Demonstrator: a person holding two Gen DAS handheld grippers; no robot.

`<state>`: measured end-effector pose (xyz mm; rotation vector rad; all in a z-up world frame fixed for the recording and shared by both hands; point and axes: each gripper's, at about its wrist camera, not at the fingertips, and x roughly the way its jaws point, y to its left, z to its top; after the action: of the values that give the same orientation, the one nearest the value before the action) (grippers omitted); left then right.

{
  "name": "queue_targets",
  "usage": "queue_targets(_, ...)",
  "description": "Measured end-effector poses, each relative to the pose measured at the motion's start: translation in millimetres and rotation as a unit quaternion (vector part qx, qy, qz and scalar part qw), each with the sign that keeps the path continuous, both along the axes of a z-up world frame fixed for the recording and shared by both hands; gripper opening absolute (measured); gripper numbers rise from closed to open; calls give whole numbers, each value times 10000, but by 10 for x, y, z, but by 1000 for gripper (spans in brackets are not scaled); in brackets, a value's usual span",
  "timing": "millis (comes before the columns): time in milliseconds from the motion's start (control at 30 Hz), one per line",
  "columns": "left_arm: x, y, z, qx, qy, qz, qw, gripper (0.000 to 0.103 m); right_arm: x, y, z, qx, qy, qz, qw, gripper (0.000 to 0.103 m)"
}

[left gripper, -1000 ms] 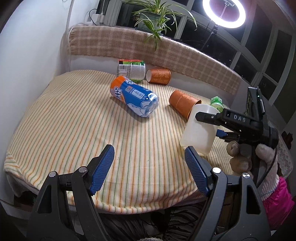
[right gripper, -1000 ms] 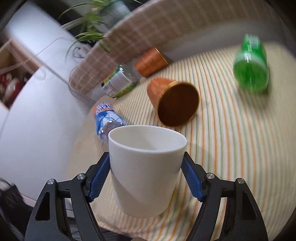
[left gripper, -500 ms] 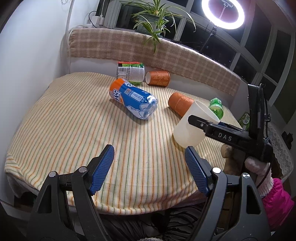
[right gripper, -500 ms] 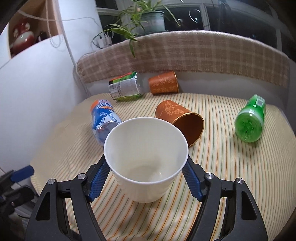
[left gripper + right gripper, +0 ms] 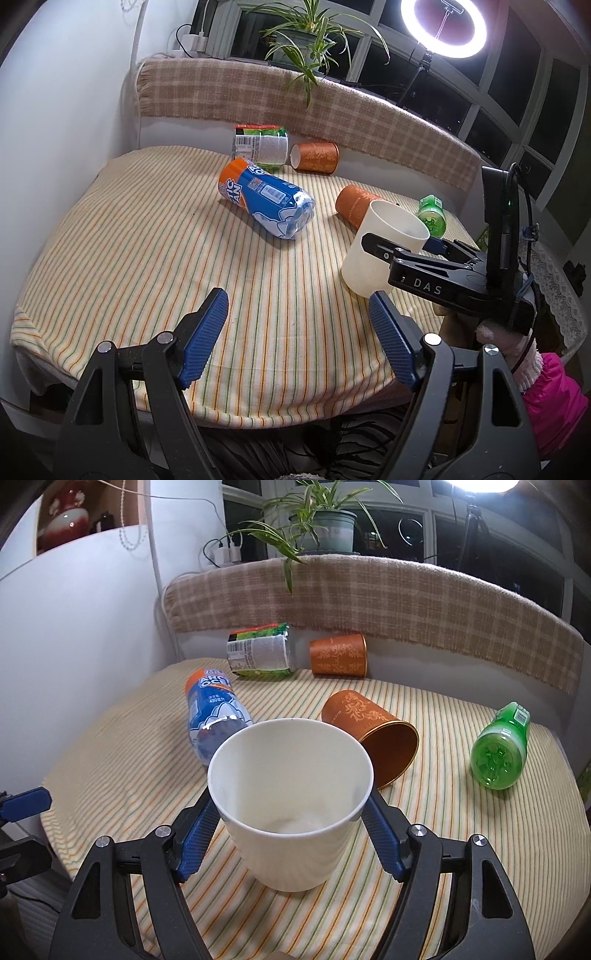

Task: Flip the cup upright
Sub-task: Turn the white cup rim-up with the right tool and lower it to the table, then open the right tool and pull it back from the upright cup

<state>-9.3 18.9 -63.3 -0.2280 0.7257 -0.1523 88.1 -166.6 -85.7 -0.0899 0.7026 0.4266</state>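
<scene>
One plain white cup (image 5: 291, 805), smooth, tapered and empty, sits mouth-up and slightly tilted, clamped between the blue pads of the right hand-held gripper (image 5: 290, 829) over the striped counter (image 5: 461, 849), near an orange cup (image 5: 373, 738) lying sideways; the left hand-held gripper (image 5: 297, 338) stands apart, holding nothing.

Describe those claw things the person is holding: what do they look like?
Each is a black plastic frame with silver screws, ending in two fingers with ribbed blue pads. Seen from the left gripper, the right gripper bears white letters "DAS", an upright black block with a small green light, and a black cable. The hand beneath wears a pale fuzzy glove and bright pink sleeve.
</scene>
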Motion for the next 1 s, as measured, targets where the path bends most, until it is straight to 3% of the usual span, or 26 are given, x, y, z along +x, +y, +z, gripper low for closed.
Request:
queue_targets(700,-32,-73,0,19,-11,-58,10000,81,-82,10,23,-100,-169,165,9997,78)
queue_targets(1000,11,-144,161,238,-363,-116,9990,81,-317,-248,150,223,-149,8,9996,79)
